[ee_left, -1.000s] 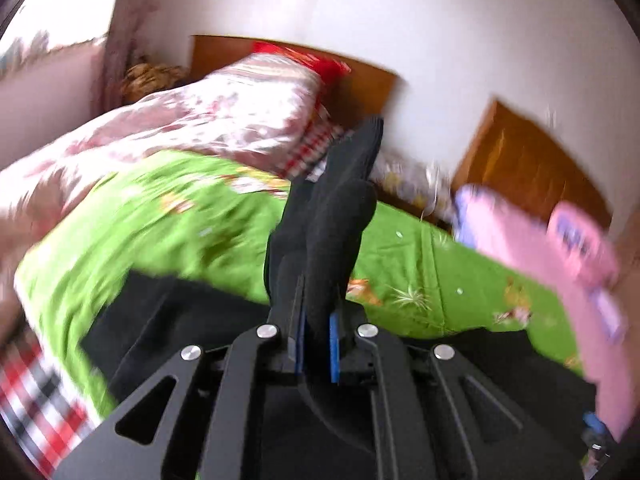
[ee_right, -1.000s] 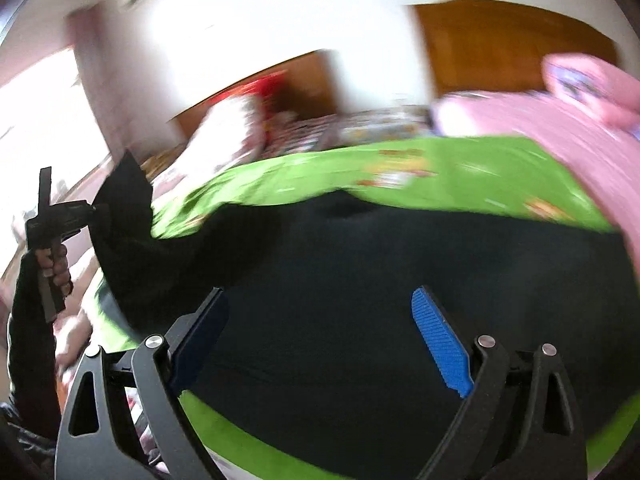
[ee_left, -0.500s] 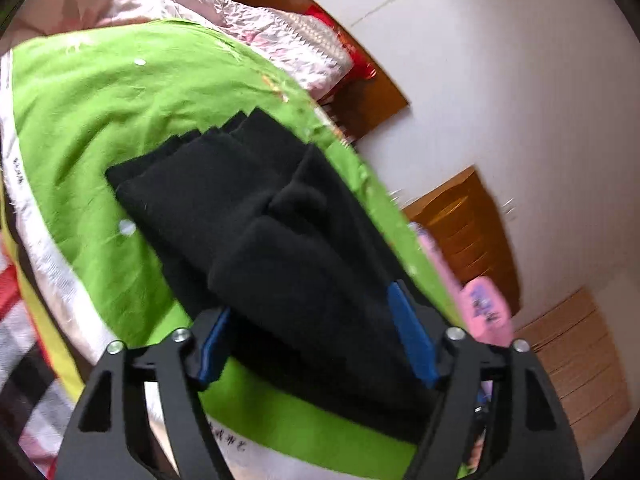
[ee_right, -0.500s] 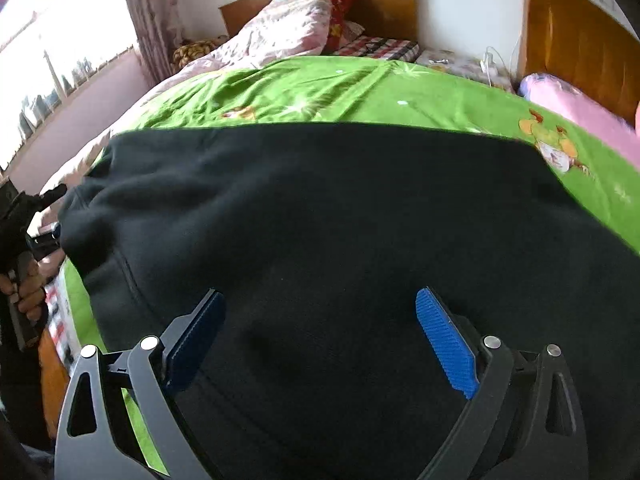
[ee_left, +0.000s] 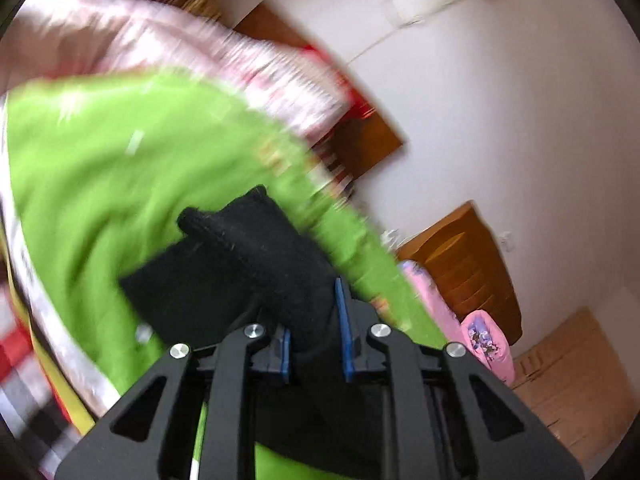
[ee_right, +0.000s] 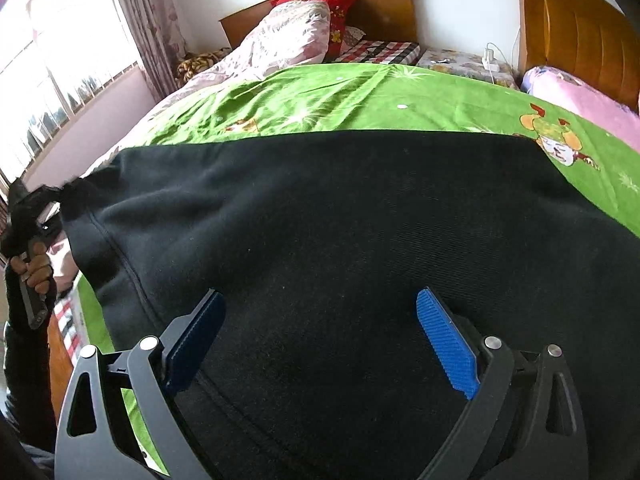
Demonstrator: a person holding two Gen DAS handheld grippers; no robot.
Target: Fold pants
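Since the earlier frames: the left gripper (ee_left: 314, 322) let go of the raised black cloth, spread wide over the pants (ee_right: 340, 240), and has just been closing again; its blue pads now pinch a thick bunched fold of the black fabric between them. The right gripper (ee_right: 320, 332) has dropped nearer the cloth and its jaws remain wide apart, blue pads (ee_right: 448, 344) hovering above flat fabric, nothing gripped.

Landmark: green bedspread (ee_right: 320, 96). The pants lie spread flat across its near part, the far edge straight, a seam running along the left side. In the right wrist view the person's hand (ee_right: 34, 268) holds the left gripper's handle at the bedspread's left edge, by the pants' corner. Pillows (ee_right: 296, 36) and a wooden headboard (ee_right: 384, 4) lie beyond the bedspread's far side. Left wrist view is motion-blurred.
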